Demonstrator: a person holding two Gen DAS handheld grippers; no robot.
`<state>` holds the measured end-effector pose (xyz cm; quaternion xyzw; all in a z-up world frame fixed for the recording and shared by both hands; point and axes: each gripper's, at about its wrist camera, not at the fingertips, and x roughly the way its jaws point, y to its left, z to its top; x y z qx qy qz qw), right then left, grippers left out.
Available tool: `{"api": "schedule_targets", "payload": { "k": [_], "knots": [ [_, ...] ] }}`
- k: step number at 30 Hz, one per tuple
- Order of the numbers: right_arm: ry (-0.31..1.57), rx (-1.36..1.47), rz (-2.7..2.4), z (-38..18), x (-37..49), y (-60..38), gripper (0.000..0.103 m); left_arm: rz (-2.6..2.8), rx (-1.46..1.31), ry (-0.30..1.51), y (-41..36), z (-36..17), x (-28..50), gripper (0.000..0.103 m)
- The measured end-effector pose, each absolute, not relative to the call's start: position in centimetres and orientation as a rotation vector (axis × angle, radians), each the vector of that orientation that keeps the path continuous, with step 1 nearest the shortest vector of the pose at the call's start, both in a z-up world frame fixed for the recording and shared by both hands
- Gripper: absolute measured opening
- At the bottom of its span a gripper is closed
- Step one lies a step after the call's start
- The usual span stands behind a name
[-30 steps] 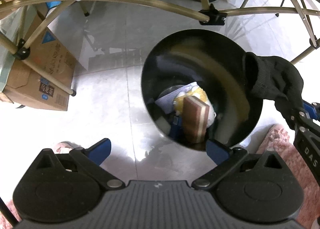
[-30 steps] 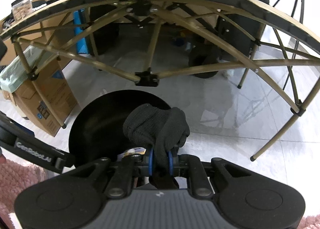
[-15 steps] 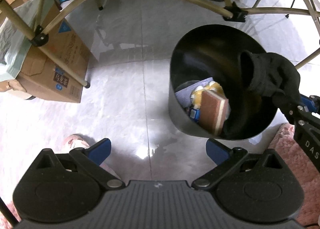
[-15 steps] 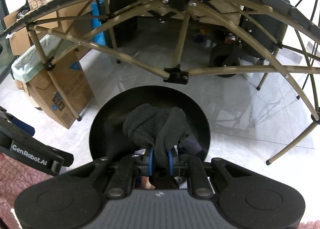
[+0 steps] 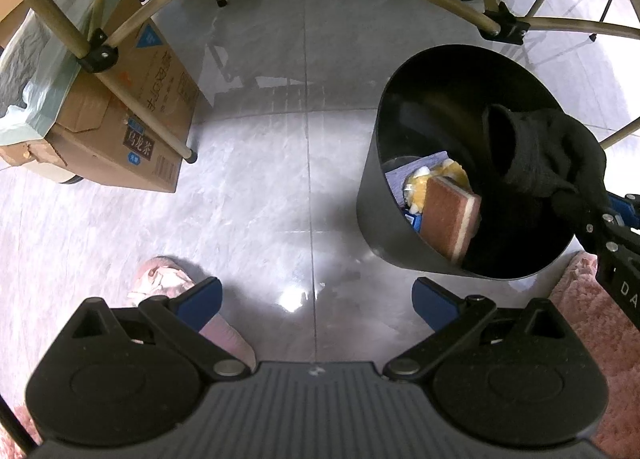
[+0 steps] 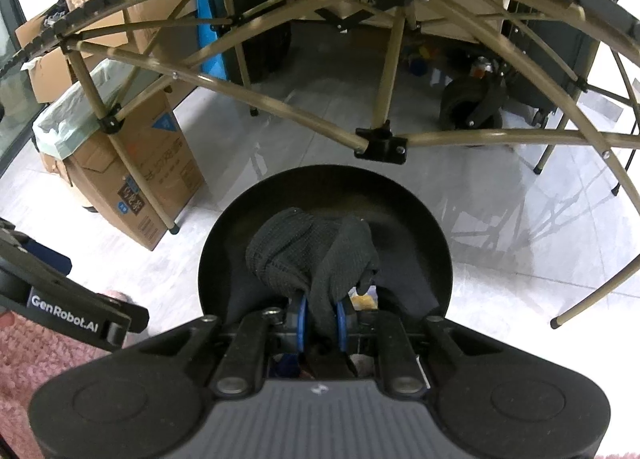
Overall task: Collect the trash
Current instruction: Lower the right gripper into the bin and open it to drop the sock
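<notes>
1. From the left view, the bin (image 5: pixel 460 187) had slid from straight ahead of the left tongs (image 5: pixel 316 295) to their right. These stood apart over bare floor, holding nothing. The sponge (image 5: pixel 450 215) lay inside the bin; rubbish beneath was hard to make out.
2. From the right view, the right tongs (image 6: pixel 320 319) were clamped on the black glove (image 6: pixel 312 259), now over the bin's mouth, so dropping it seemed next. The glove hid the contents.

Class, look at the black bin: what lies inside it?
Inside the bin: a sponge, yellow scraps, bluish paper. The black glove above it hides the rest.
</notes>
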<state>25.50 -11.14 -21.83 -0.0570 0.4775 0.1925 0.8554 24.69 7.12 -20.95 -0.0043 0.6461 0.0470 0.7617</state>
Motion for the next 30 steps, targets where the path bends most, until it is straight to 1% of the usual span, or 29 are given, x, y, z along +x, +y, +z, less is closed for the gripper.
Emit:
{"api": "schedule_targets", "payload": {
  "k": [13,21,24,26,27,29,30],
  "knots": [
    [1.122,-0.085,0.389,-23.5,27.7,-9.9,0.015,0.111,-0.011,1.415,7.4,-21.2,24.7,0.103],
    [1.152,-0.081,0.383,-24.1,28.2,-9.5,0.016,0.11,-0.009,1.419,7.4,-21.2,24.7,0.103],
    [1.153,-0.074,0.381,-24.1,28.2,-9.6,0.026,0.108,-0.009,1.418,7.4,-21.2,24.6,0.103],
    [1.151,-0.067,0.371,-24.1,28.3,-9.7,0.044,0.108,-0.008,1.419,7.4,-21.3,24.6,0.103],
    [1.148,-0.068,0.364,-24.0,28.3,-9.8,0.049,0.108,-0.009,1.42,7.5,-21.3,24.6,0.103],
    [1.145,-0.068,0.343,-24.0,28.4,-9.9,0.071,0.108,-0.011,1.421,7.5,-21.3,24.6,0.103],
    [1.147,-0.066,0.334,-24.0,28.5,-10.0,0.078,0.108,-0.011,1.421,7.5,-21.3,24.6,0.103]
  ]
}}
